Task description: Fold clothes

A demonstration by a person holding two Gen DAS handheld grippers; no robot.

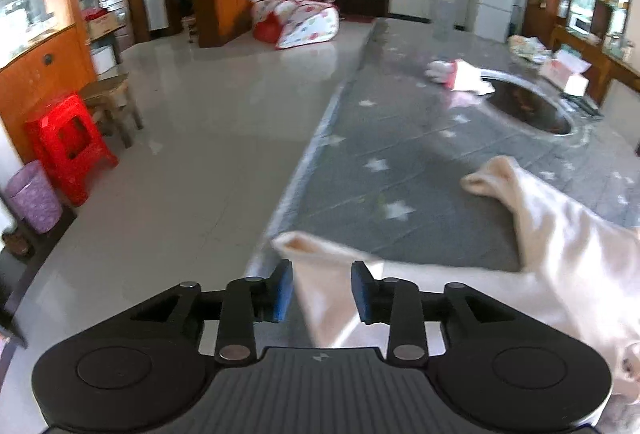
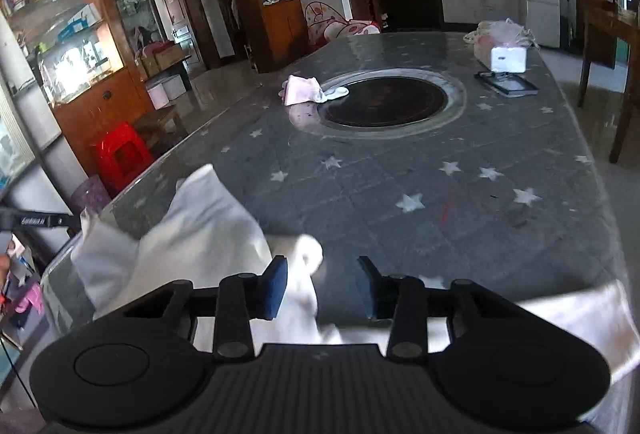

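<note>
A cream-white garment (image 1: 560,266) lies crumpled at the near edge of the grey star-patterned table (image 1: 400,137). In the left wrist view one sleeve end (image 1: 320,258) pokes up between the blue pads (image 1: 283,290) of my left gripper (image 1: 322,292); its jaws stand apart, not clamped. In the right wrist view the same garment (image 2: 192,234) is heaped to the left, with a fold reaching between the fingers of my right gripper (image 2: 322,286), which is open too. Another part of the cloth (image 2: 592,318) spreads at the lower right.
A folded pink and white cloth (image 2: 302,89) lies by the round dark recess (image 2: 384,99) in the table's middle. A tissue box (image 2: 508,59) and a flat black item (image 2: 508,83) sit at the far right. Left of the table edge (image 1: 304,169) are tiled floor and a red stool (image 1: 66,141).
</note>
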